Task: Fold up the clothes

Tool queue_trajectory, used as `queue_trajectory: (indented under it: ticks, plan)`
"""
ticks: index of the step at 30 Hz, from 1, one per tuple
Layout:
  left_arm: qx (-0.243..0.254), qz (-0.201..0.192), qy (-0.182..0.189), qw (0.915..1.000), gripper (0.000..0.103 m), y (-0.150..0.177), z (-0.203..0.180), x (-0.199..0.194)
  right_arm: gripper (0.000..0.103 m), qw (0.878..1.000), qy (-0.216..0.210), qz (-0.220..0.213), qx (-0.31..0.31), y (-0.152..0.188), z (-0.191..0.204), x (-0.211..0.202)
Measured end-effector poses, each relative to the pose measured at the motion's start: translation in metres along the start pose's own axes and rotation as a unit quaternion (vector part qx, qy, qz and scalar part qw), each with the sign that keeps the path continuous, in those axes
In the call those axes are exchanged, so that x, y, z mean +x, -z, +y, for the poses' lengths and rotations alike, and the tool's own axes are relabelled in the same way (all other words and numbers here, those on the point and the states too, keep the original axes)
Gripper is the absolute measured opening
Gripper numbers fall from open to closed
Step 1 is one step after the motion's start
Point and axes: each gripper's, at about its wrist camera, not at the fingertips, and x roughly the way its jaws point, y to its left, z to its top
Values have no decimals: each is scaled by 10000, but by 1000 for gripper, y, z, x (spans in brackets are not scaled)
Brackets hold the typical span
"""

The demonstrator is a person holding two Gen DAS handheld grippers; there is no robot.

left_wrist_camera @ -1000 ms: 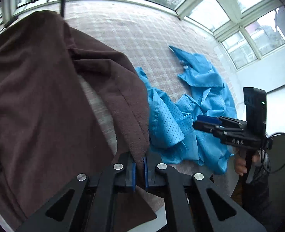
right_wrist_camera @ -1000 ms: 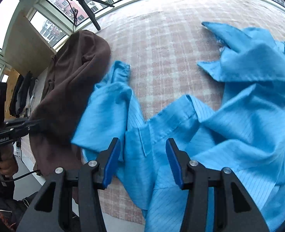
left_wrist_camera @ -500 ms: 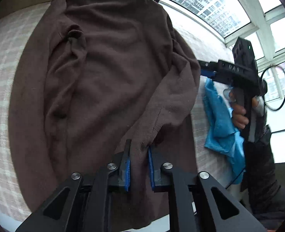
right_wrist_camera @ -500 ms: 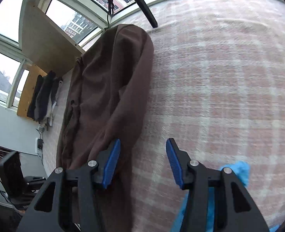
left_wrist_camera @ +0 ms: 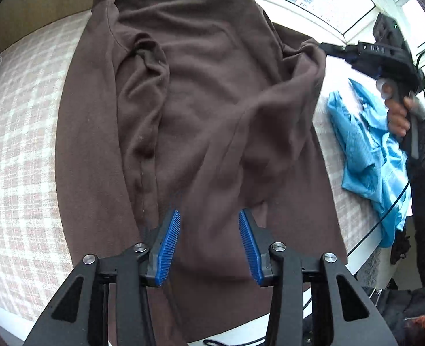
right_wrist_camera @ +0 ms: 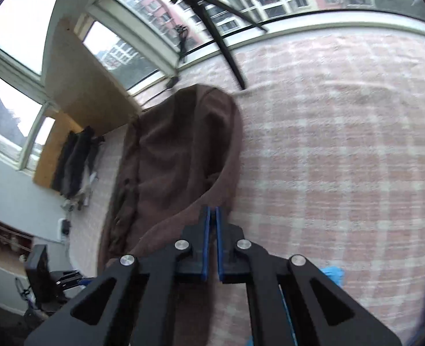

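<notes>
A pink-and-white checked cloth [right_wrist_camera: 342,144] covers the whole work surface, running from the near edge to the window sills on the far side. On it, spread flat over the middle of the left wrist view, lies the brown sweater [left_wrist_camera: 200,109], its body stretching from the far window to the near edge, with one sleeve folded back along the left half of the body. Its right-hand edge is bunched and lifted towards the right gripper. To the right, near the edge of the surface and apart from the sweater, sits a crumpled blue shirt [left_wrist_camera: 365,150]. A black tripod leg [right_wrist_camera: 224,43] slants down onto the cloth at the far side, just beyond the sweater. The left gripper [left_wrist_camera: 209,245] hangs over the near part of the sweater; its jaws have just been opening and now stand about half apart, blue pads clear of the fabric with nothing clamped between them. The right gripper [right_wrist_camera: 212,242] has just been closing and its pads are pressed together on the sweater's right edge, which rises in a ridge up to the tips. A hand [left_wrist_camera: 398,115] grasps that gripper's handle at the right.
</notes>
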Motion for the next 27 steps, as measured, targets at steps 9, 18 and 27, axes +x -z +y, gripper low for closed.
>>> queue_trajectory:
  ticks: [9,18,27]
  plan:
    - [389,184,48,9991,41,6,-6,3,54,9961,107,516,706,45,-23,-20]
    - [550,-49,-59,9985,41,10,25,-29,54,9898,-729,1113,510,154,98,32]
    - [536,-271,-16,9982,45,20,62,-45,60,9937,307,968,-469,177,190,85]
